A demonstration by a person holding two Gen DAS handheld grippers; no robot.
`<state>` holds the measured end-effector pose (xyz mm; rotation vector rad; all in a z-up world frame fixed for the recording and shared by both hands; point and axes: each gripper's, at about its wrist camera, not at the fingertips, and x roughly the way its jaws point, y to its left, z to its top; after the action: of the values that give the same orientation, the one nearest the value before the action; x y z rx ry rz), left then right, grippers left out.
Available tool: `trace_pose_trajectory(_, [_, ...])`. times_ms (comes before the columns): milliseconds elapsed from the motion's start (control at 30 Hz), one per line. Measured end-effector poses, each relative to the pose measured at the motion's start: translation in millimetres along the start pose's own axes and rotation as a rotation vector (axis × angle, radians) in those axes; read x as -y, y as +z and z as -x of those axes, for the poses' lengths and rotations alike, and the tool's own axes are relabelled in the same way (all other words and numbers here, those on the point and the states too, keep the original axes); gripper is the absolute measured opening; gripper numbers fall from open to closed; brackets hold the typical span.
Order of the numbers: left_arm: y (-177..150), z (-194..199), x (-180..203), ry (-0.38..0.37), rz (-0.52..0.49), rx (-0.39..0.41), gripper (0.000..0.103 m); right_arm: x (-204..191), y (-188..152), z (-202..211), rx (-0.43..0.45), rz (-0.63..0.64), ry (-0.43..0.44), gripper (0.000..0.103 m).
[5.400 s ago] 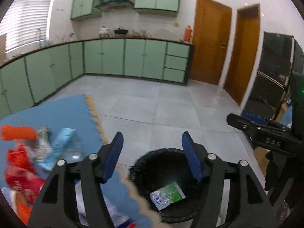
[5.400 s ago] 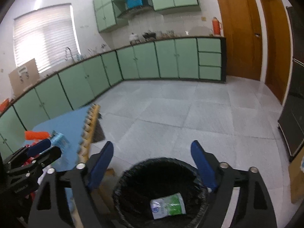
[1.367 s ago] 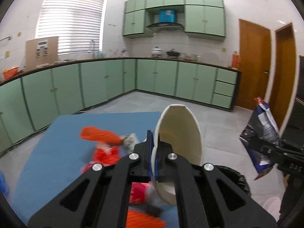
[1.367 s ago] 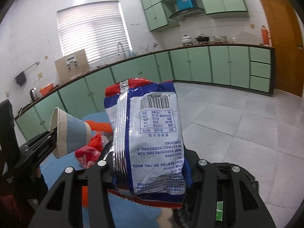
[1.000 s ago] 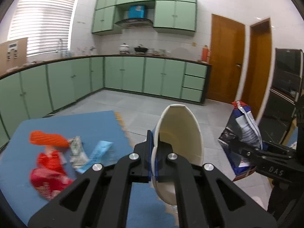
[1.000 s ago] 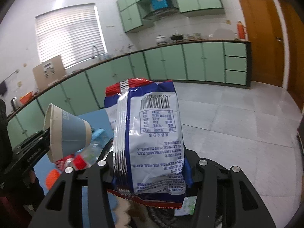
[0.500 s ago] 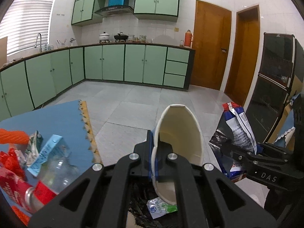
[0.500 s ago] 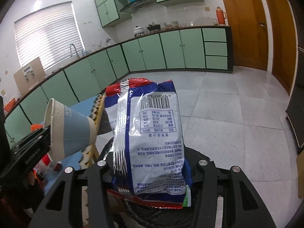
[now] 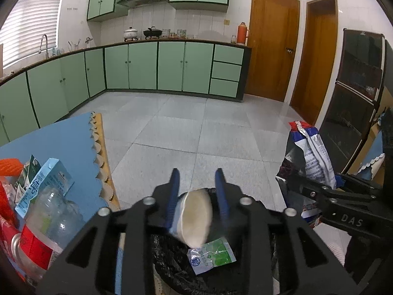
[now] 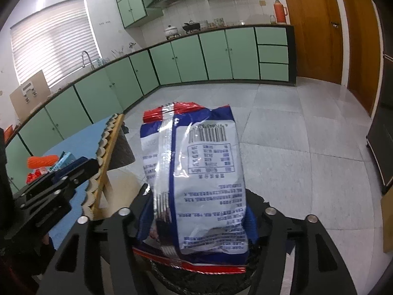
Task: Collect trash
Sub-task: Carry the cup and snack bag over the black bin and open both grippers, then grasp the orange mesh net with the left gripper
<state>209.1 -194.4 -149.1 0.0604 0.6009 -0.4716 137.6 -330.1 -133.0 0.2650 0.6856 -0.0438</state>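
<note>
Trash bin (image 9: 172, 265) on the floor just beside the mat's (image 9: 61, 142) scalloped edge, a wrapper (image 9: 211, 255) lying inside. Paper cup (image 9: 195, 217) directly above the bin, between the left gripper's (image 9: 196, 196) fingers. Snack bag (image 10: 196, 184) right of the cup. Carton (image 9: 41, 184), bottle (image 9: 54, 218) and can (image 9: 27, 248) on the mat, left of the bin.

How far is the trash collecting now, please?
Done: a green packet lies in the bin. In hand: the left gripper has just opened, dropping a paper cup; the right gripper has been opening around a snack bag. Left: a bottle and carton on the mat.
</note>
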Motion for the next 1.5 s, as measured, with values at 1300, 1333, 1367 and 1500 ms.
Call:
trace_pose_trajectory(1300, [-54,193,-183,0.401,0.217,0.044,0.062,-160,-21,31,0.084,0.168,0.254,0.09])
trace_pose_trajectory(1333, [-58,198,-187,0.41,0.226,0.04,0.063,-169,-24,30,0.079,0.18,0.264,0.09])
trace_pose_trajectory(1367, [-62,201,-190,0.418,0.234,0.036,0.064,-174,-27,31,0.079,0.187,0.27,0.09])
trace_pose_trajectory(1500, [-77,205,-198,0.429,0.255,0.013,0.067,-193,-35,35,0.084,0.231,0.285,0.09])
